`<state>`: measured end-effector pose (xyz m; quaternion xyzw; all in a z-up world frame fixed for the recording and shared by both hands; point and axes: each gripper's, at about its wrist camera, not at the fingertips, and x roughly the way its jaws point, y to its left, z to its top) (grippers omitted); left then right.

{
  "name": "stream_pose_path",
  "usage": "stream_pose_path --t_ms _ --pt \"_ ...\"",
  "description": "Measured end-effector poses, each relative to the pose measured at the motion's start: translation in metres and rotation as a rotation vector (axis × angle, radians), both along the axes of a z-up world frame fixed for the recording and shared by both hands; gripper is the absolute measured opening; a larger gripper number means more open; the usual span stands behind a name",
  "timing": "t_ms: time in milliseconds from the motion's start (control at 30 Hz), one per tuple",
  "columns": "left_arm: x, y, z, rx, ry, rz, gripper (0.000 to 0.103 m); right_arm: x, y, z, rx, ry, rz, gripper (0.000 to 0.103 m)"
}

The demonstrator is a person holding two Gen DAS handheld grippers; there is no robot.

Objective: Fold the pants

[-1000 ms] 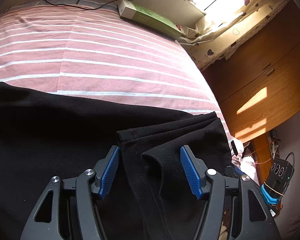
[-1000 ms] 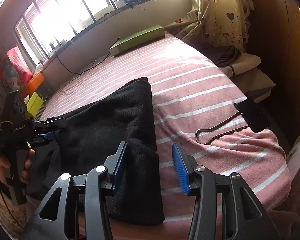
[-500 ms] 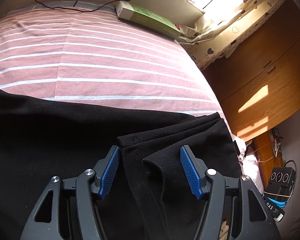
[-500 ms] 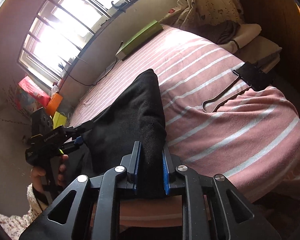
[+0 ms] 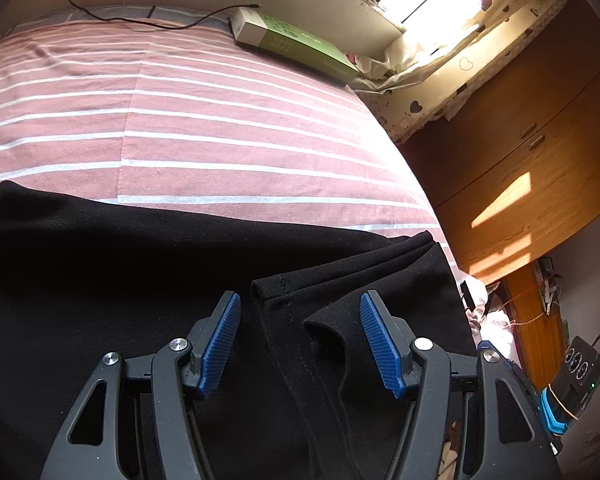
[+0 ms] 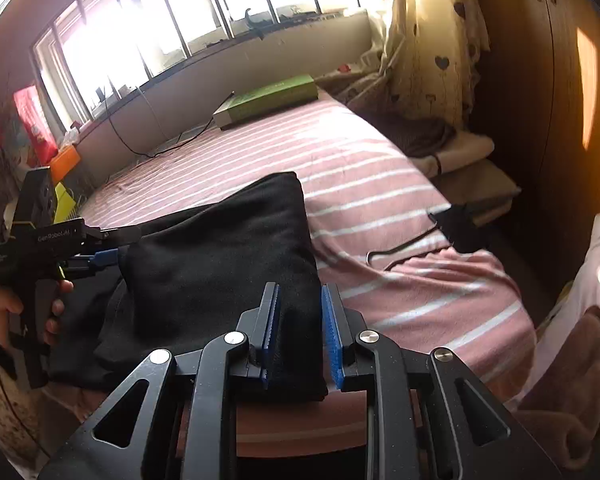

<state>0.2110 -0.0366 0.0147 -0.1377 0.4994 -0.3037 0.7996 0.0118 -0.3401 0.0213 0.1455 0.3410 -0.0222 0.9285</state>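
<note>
The black pants (image 6: 220, 264) lie on the striped bed (image 6: 380, 184), long axis toward 11 o'clock. The right hand-held gripper (image 6: 298, 330), jaws just eased wider, clasps their near end; the left hand-held gripper (image 5: 300, 340) straddles a hem, released.

White lettering "GenRobot.AI" runs along the side of the black handheld left gripper (image 6: 104, 246), seen in right wrist view w/ a hand around its grip. The flat green and white cardboard box (image 5: 296, 46) at the far end of the bed carries pale print on its green face, too small & blurred to read. No other legible text.
</note>
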Motion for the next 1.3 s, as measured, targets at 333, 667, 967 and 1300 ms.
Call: stream_pose_path --t_ms 333,667,967,1300 --pt "-0.013 0.011 0.006 -0.013 -0.008 -0.02 0.086 0.027 0.089 0.004 0.094 -0.024 0.412 0.032" --pt "-0.017 0.029 0.001 -0.018 0.008 -0.007 0.086 0.031 0.172 -0.026 -0.197 0.048 0.512 0.059" --pt "-0.019 0.031 -0.005 -0.039 0.024 -0.04 0.086 0.013 0.154 -0.024 -0.24 0.057 0.459 0.056" --pt "-0.019 0.035 -0.007 -0.051 0.033 -0.047 0.086 0.016 0.129 -0.006 -0.114 0.003 0.396 0.024"
